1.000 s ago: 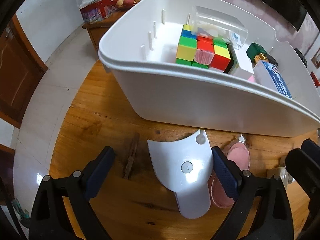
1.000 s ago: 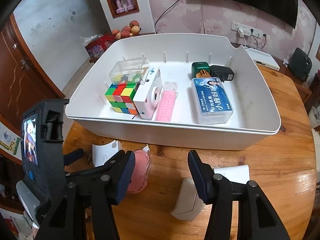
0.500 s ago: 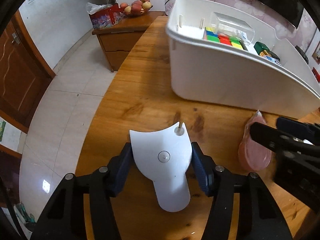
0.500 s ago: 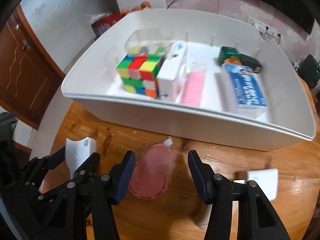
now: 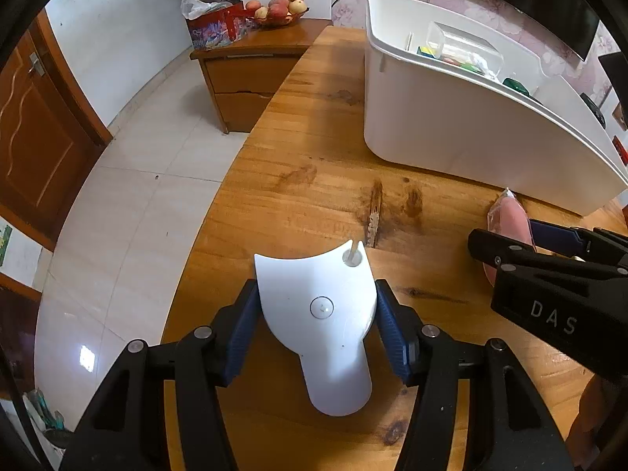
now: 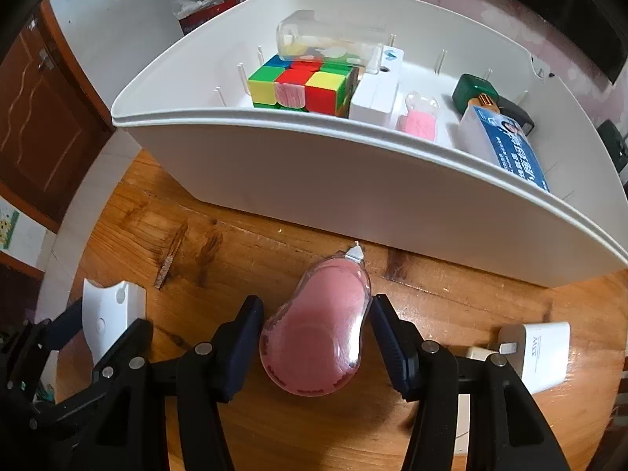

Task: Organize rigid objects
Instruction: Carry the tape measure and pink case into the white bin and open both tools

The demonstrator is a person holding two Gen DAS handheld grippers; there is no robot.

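Note:
A white curved plastic piece [image 5: 314, 274] lies flat on the wooden table [image 5: 314, 180], and my left gripper [image 5: 316, 314] is shut on its two sides. A pink pear-shaped item in a clear shell [image 6: 318, 353] rests on the table just in front of the white bin [image 6: 353, 180]. My right gripper [image 6: 316, 314] straddles it, open, with the pads beside its sides. The right wrist view also shows the white piece [image 6: 106, 314] at far left. In the left wrist view the pink item [image 5: 510, 219] lies at the right.
The bin holds a colour cube [image 6: 302, 86], a clear box [image 6: 329, 41], a white box [image 6: 376, 90], a pink item [image 6: 418, 121], a green object [image 6: 473, 90] and a blue-labelled case [image 6: 506, 145]. A white charger [image 6: 541, 353] lies at the right. The table edge drops to tiled floor [image 5: 137, 216].
My left jaws closed from wide onto the white piece and drew back from the bin. My right gripper moved left and down from the charger until it straddled the pink item.

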